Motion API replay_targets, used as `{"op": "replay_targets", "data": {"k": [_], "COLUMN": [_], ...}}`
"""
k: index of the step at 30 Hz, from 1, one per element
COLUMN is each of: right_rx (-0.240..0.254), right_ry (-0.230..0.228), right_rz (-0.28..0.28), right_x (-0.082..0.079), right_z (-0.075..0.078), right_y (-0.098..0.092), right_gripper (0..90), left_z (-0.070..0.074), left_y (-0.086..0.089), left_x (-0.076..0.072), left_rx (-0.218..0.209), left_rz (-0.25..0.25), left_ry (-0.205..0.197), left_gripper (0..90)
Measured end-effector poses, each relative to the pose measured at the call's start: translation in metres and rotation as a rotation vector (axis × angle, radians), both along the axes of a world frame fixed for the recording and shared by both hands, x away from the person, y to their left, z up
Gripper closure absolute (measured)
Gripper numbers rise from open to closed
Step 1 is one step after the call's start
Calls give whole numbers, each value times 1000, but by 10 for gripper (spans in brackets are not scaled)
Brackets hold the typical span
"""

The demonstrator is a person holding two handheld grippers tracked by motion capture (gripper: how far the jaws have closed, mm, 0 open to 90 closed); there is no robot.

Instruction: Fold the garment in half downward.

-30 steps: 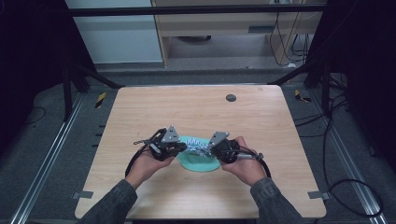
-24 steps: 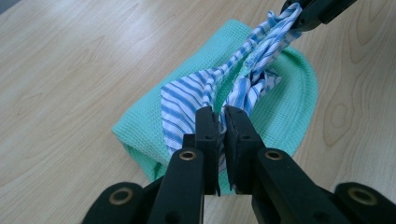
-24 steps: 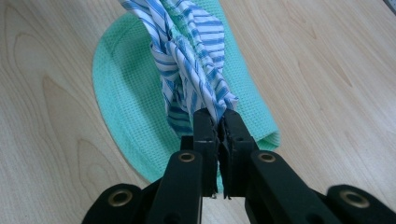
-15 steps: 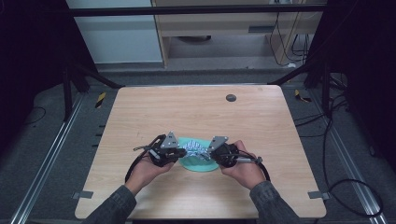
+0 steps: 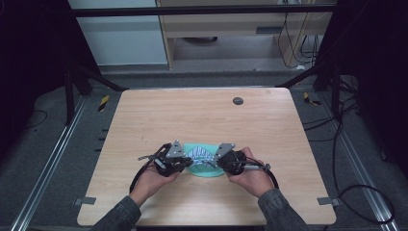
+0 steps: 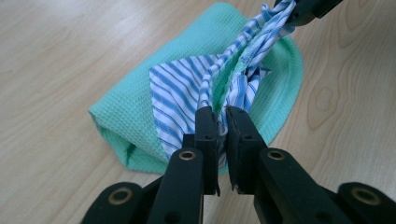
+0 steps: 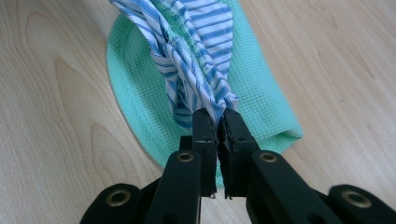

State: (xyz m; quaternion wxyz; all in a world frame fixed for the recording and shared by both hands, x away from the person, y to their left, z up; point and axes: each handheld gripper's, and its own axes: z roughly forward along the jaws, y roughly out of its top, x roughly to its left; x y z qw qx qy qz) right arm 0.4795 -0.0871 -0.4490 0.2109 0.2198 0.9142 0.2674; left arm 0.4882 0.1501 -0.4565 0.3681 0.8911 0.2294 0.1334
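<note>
We hold a blue-and-white striped cloth (image 6: 180, 95) between our two grippers, low over the near middle of the counter (image 5: 202, 115). The left gripper (image 6: 221, 120) has its fingers pinched nearly together on one gathered corner of that cloth, and the right gripper (image 7: 218, 122) has its fingers clamped the same way on the opposite corner. Beneath it lies a mint-green waffle cloth (image 7: 140, 88), folded into a rounded pad that rests on the counter.

We judge both fabrics light, soft and quite limp: the striped one bunches into ropey pleats wherever we grip it and sags between the two holds. It should not slip, since thin woven cotton crushes into the fingers, but it will drag the green pad if the two cling. Corners or hemmed edges seem the best places to grip, because a hold mid-panel would only gather more wrinkles.
</note>
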Motion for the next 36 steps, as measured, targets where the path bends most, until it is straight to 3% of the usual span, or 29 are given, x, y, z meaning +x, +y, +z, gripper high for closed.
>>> {"op": "replay_targets", "data": {"k": [22, 31, 36], "right_rx": [25, 24, 29], "right_ry": [17, 21, 23], "right_rz": [1, 7, -3], "right_x": [-15, -20, -25], "right_z": [-13, -13, -10], "right_y": [-4, -8, -13], "right_gripper": [794, 774, 745], "left_z": [-15, -11, 0], "left_y": [5, 15, 23], "left_x": [-16, -23, -26], "left_rx": [-27, -55, -79], "left_rz": [-11, 9, 20], "left_ry": [12, -7, -27], "left_gripper": [813, 738, 739]}}
